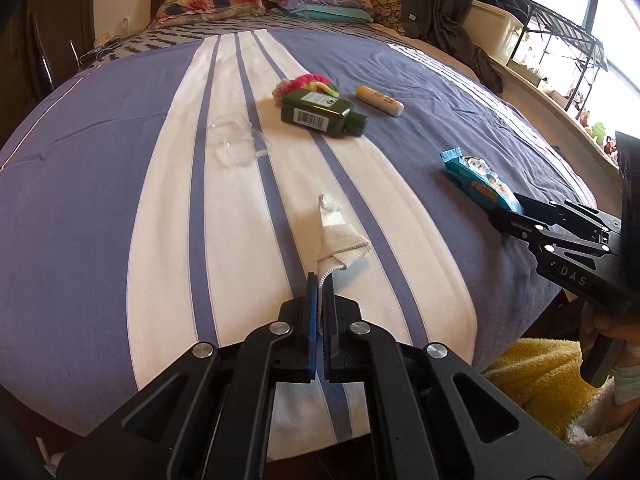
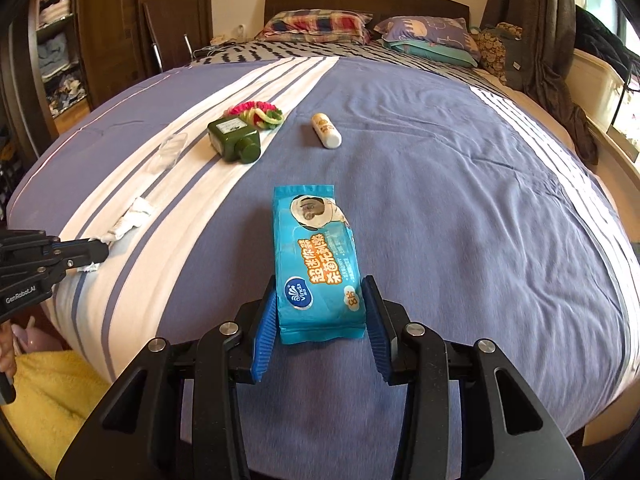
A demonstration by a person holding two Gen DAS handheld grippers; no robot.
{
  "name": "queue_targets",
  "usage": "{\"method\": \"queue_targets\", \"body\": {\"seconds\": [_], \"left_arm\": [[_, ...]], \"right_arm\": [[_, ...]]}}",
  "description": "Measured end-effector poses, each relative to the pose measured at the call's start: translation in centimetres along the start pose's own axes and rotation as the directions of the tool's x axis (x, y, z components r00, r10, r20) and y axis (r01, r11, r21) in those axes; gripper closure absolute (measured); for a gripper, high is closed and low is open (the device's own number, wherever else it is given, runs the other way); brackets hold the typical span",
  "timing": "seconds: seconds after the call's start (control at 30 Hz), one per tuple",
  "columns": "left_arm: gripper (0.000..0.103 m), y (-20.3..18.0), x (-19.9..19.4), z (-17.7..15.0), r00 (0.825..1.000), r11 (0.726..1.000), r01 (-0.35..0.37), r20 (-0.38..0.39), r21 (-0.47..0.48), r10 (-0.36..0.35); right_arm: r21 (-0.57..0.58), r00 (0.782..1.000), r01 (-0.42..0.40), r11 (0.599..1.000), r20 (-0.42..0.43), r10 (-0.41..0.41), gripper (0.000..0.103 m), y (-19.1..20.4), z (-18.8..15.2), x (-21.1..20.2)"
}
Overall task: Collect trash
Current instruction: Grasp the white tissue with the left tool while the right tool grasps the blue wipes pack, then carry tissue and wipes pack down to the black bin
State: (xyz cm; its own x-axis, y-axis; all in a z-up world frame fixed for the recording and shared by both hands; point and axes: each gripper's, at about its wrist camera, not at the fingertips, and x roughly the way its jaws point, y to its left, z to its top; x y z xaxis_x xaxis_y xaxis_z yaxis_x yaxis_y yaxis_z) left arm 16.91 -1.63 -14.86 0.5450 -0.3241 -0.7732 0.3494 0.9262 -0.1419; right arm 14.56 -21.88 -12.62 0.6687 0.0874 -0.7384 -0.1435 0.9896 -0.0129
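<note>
My left gripper (image 1: 320, 284) is shut on the near end of a white cloth strip (image 1: 340, 236) that lies on the bed's white stripe; it also shows in the right wrist view (image 2: 132, 216). My right gripper (image 2: 320, 300) is open, its blue pads on either side of the near end of a blue wet-wipe packet (image 2: 316, 264); I cannot tell if they touch it. The packet also shows in the left wrist view (image 1: 476, 180). Farther off lie a green bottle (image 1: 320, 114), a clear plastic box (image 1: 240, 144), a small white and yellow tube (image 1: 380, 100) and colourful hair ties (image 1: 308, 84).
Everything lies on a bed with a blue and white striped cover (image 1: 120, 180). Pillows (image 1: 212, 2) are at the headboard. A yellow towel (image 1: 540, 384) lies past the bed's near edge. A window ledge with a rack (image 1: 560, 52) runs along the right.
</note>
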Motion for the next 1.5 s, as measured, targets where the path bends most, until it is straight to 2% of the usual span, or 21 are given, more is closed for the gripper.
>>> {"method": "queue_targets", "body": {"seconds": [0.33, 1.0, 1.27, 1.37, 1.5], "left_arm": [[0.103, -1.8, -2.1, -3.7, 1.0, 1.0, 0.027, -0.011, -0.006, -0.027], [0.103, -3.7, -3.6, -11.5, 0.996, 0.998, 0.066, -0.061, -0.022, -0.067], [0.103, -4.8, -2.0, -15.2, 0.987, 0.995, 0.094, -0.13, -0.025, -0.096], [0.103, -5.1, -0.8, -16.6, 0.98, 0.995, 0.097, -0.17, -0.031, -0.101], [0.103, -5.3, 0.9, -18.4, 0.97, 0.995, 0.094, -0.221, -0.038, -0.1]], "right_arm": [[-0.008, 1.0, -0.014, 1.0, 0.003, 0.014, 0.062, 1.0, -3.0, -2.8], [0.03, 0.999, -0.049, 0.998, -0.008, 0.05, 0.062, 2.1, -9.6, -6.8], [0.035, 0.994, -0.087, 0.996, -0.06, 0.089, 0.062, 3.4, -13.3, -6.6], [0.033, 0.989, -0.106, 0.994, -0.099, 0.108, 0.062, 4.0, -14.9, -6.1], [0.03, 0.972, -0.144, 0.989, -0.183, 0.147, 0.062, 5.1, -17.4, -4.6]]}}
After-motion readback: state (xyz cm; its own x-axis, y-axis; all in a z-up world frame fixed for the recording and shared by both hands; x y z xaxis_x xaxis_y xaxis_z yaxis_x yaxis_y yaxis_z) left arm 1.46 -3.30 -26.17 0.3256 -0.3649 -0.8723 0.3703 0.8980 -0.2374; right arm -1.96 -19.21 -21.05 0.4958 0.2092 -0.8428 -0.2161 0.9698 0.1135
